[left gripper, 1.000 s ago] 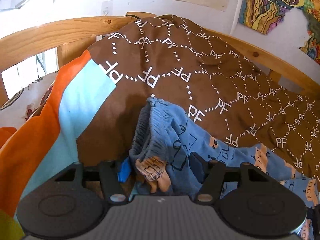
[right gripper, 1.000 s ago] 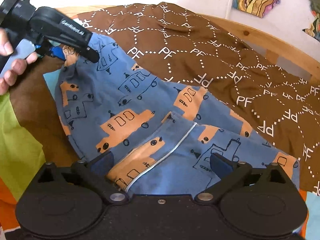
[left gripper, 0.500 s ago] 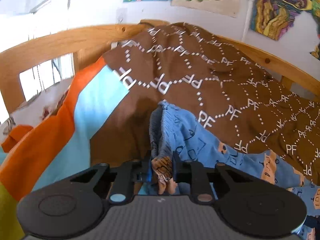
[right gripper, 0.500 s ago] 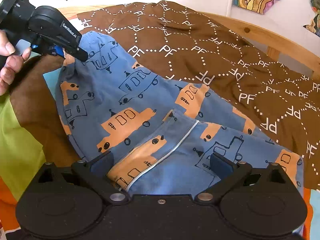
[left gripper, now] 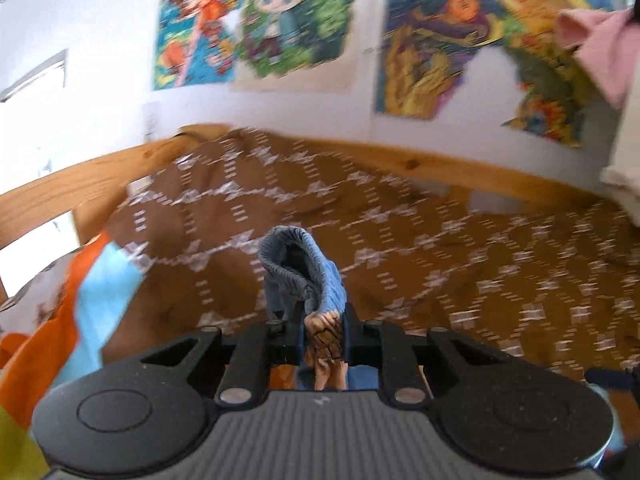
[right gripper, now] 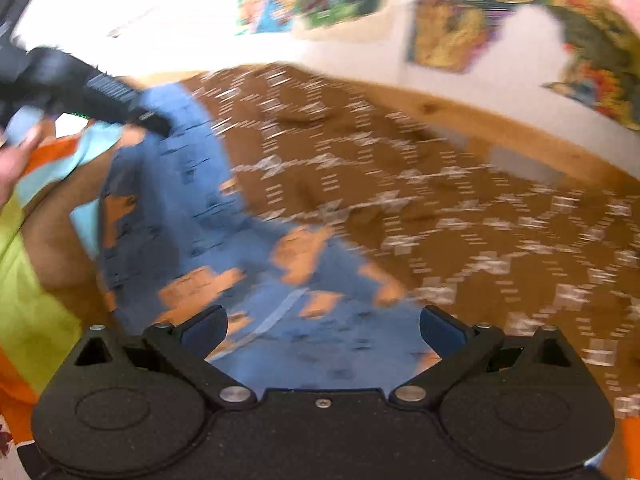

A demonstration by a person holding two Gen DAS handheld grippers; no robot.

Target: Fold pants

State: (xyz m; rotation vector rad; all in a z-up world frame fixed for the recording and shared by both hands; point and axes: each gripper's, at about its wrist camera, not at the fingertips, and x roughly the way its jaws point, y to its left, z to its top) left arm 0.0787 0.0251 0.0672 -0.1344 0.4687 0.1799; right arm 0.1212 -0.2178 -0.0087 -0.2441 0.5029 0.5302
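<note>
Blue pants (left gripper: 316, 264) printed with orange vehicles hang in a bunched fold from my left gripper (left gripper: 322, 320), which is shut on their edge above the bed. In the right wrist view the pants (right gripper: 192, 208) stretch from the left gripper (right gripper: 160, 124) at upper left down to my right gripper (right gripper: 322, 324). The right jaws stand wide apart, with flat pants fabric running between and under them; the pads do not pinch it. A person's hand (right gripper: 16, 160) holds the left gripper. Both views are motion-blurred.
A brown blanket (left gripper: 440, 240) with a white pattern covers the bed. An orange, light-blue and green cover (left gripper: 100, 280) lies at the left. The wooden bed frame (left gripper: 60, 192) runs along the back under wall posters (left gripper: 288, 20). Pink cloth (left gripper: 600, 48) hangs at upper right.
The left jaws closed on the pants' edge, then rose with it off the blanket. The right gripper also rose, its jaws unchanged. Both views now show more wall.
</note>
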